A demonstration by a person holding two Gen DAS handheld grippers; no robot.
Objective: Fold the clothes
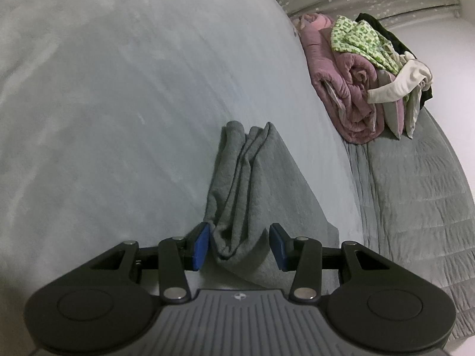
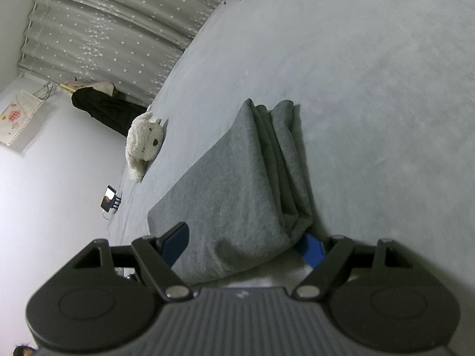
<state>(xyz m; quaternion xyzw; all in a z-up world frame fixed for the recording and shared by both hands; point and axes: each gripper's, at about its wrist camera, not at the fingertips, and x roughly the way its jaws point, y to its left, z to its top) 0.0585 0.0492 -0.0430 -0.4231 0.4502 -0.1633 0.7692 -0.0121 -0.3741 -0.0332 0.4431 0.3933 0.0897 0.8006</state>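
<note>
Both the left gripper and right gripper gape wide, holding nothing, straddling the folded grey knit garment at centre frame; closing would precede any further fold.

Garment on bed — pile behind.

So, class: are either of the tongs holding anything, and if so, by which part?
Nothing is held. Both the left tongs and right tongs stand open astride the near edge of the grey garment, pads not closed on it.
</note>
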